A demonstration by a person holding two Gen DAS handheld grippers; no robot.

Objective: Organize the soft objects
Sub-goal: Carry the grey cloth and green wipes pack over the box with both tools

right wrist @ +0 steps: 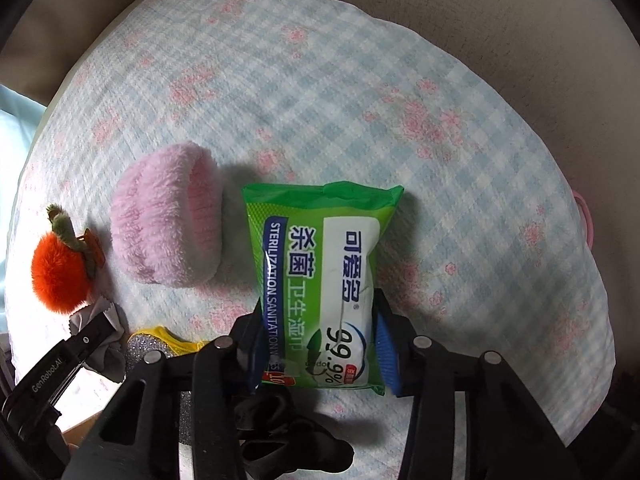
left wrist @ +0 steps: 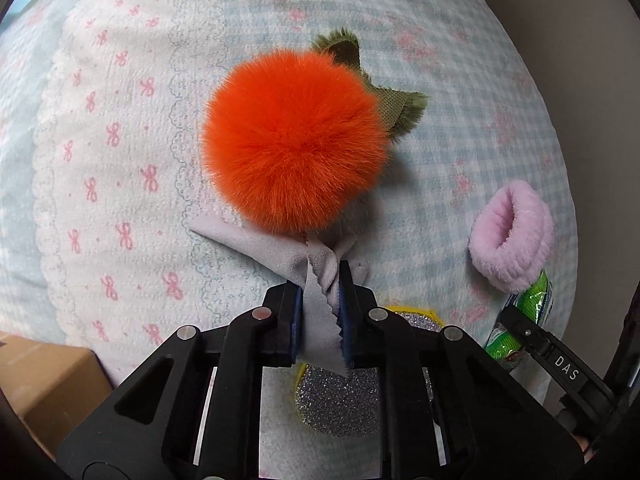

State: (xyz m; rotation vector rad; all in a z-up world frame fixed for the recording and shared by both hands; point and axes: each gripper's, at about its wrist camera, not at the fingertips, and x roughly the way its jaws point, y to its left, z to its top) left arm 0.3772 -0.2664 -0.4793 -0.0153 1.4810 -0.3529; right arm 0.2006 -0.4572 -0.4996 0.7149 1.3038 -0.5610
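Observation:
My left gripper is shut on a grey cloth, whose far end lies under an orange fluffy pom-pom with green leaves on the bedspread. My right gripper is shut on a green pack of wet wipes, held across both pads just above the bedspread. A pink fluffy band stands on its edge left of the pack; it also shows in the left wrist view. The pom-pom and cloth show at the far left of the right wrist view.
A yellow-edged silver glitter sponge lies under my left gripper; it also shows in the right wrist view. A black fabric item lies under my right gripper. A cardboard box stands low left. A beige wall borders the checked bedspread.

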